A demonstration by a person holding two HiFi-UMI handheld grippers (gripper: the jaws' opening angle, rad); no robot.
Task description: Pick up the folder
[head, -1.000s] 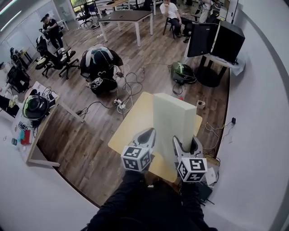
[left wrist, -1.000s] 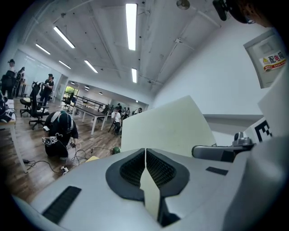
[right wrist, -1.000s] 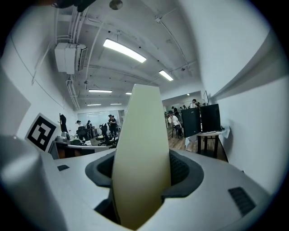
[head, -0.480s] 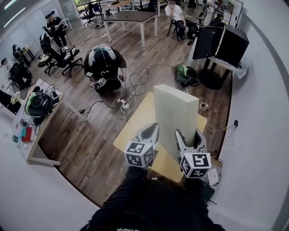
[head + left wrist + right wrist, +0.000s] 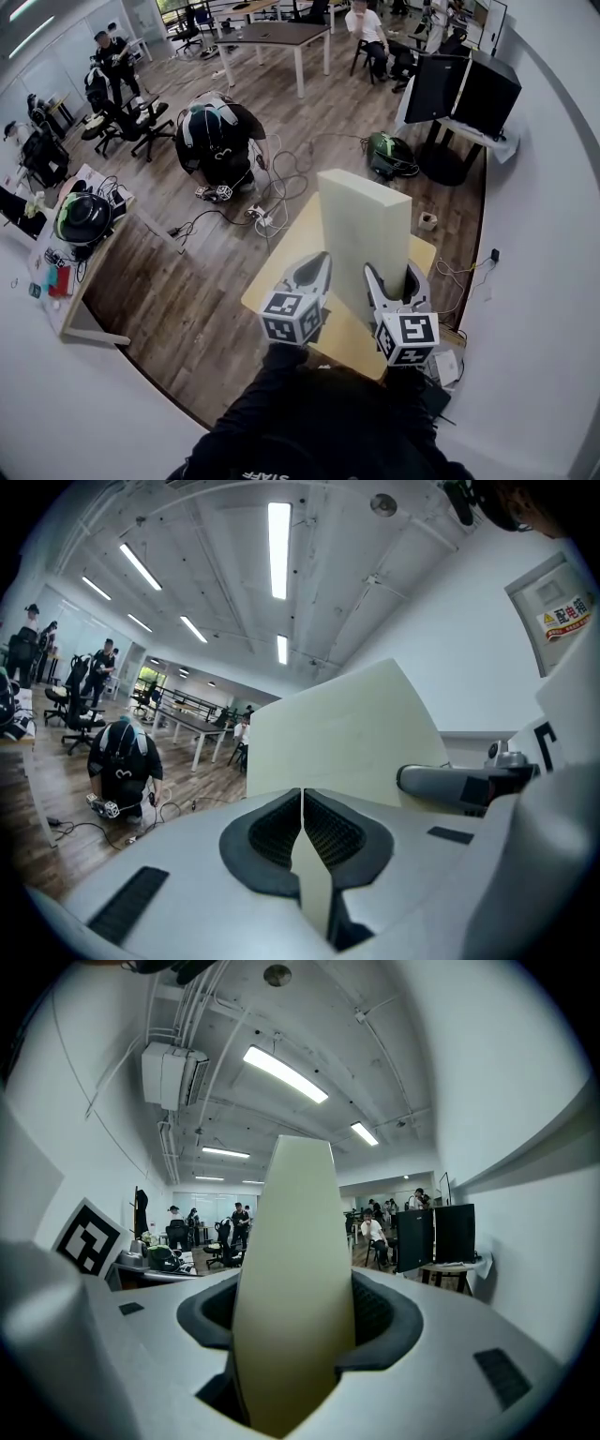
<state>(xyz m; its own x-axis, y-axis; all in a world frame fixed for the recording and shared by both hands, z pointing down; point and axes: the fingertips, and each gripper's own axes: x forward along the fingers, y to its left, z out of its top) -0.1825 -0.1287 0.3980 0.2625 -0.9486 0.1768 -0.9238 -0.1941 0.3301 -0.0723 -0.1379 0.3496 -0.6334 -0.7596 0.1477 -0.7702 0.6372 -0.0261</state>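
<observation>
The right claw (image 5: 292, 1312) pinches the folder (image 5: 364, 230) across its thick edge. The left claw (image 5: 302, 808) is pressed onto a thin flap of it. The folder stands upright, seemingly clear of the yellow surface (image 5: 286, 258). It looks stiff, light and smooth, so low edge grips suit it.

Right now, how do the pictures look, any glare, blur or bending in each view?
Head view: heavy fisheye bends the white wall; even light, the folder sharp. Left gripper view: ceiling light strips blow out white; dark rounded corners. Right gripper view: same dark corners, folder's near edge soft.
</observation>
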